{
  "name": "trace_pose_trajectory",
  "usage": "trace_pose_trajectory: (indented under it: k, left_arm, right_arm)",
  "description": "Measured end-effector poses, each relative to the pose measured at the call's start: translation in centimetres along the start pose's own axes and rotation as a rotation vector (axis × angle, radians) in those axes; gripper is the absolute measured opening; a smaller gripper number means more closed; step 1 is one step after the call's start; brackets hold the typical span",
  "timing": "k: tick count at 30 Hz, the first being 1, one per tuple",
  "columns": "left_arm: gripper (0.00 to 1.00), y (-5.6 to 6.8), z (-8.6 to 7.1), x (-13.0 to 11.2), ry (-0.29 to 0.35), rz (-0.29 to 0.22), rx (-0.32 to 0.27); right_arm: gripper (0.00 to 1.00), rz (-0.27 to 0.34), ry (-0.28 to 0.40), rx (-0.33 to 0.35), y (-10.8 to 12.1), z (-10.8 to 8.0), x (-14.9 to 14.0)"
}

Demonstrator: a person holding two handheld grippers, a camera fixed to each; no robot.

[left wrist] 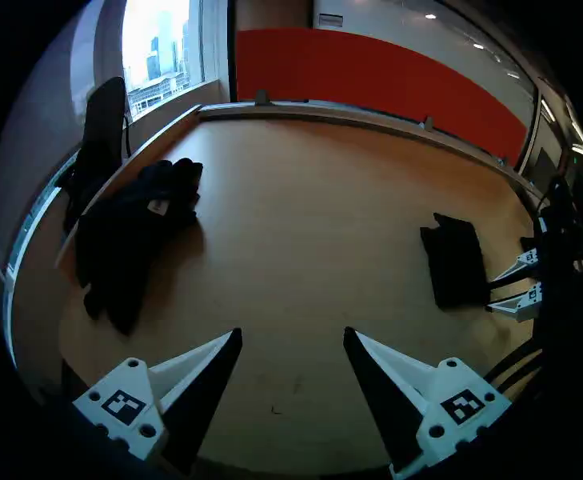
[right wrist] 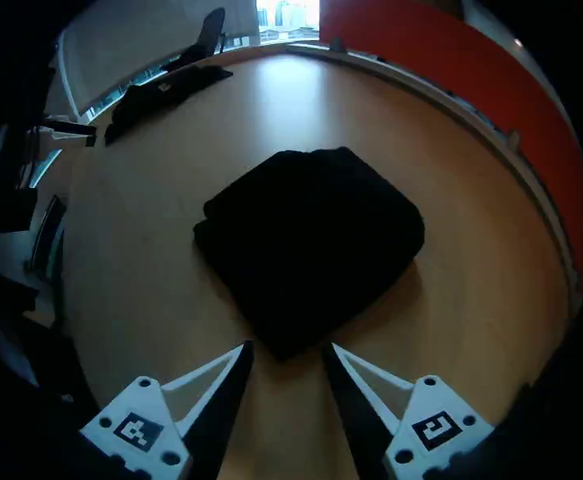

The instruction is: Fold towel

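A black towel (right wrist: 311, 240) lies folded into a thick rectangle on the wooden table (right wrist: 467, 264). My right gripper (right wrist: 287, 346) is open, and the towel's near corner sits just ahead of its two tips without touching them. In the left gripper view the same towel (left wrist: 455, 260) lies at the right, with the right gripper (left wrist: 489, 294) at its near edge, fingers apart. My left gripper (left wrist: 291, 334) hovers open over bare table, well away from the towel, holding nothing.
A loose heap of black cloth (left wrist: 131, 232) lies at the table's left, near a dark chair (left wrist: 103, 120) and a window. The same heap (right wrist: 163, 92) appears far off in the right gripper view. A raised rail (left wrist: 355, 116) and a red wall panel (left wrist: 387, 76) bound the far edge.
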State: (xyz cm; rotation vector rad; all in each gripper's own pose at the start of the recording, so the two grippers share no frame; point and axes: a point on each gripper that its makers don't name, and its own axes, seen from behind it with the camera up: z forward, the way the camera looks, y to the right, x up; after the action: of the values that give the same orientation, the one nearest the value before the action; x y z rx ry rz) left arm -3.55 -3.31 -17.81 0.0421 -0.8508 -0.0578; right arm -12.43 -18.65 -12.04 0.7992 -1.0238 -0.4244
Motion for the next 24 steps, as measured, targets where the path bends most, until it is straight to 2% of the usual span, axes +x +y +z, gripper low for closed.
trace_pose_trajectory:
  k: [12,20,24]
  left_arm:
    - [0.94,0.22,0.08,0.04,-0.001,0.002,-0.002]
    - [0.94,0.29,0.07,0.06,0.000,0.006,-0.002]
    - [0.94,0.24,0.04,-0.01,0.000,0.005,-0.001]
  right_arm:
    - [0.41,0.017,0.015,-0.027,0.33,0.26,-0.17]
    - [0.11,0.014,0.021,-0.033,0.32,0.25,-0.27]
    - [0.07,0.016,0.023,-0.035,0.33,0.24,-0.24]
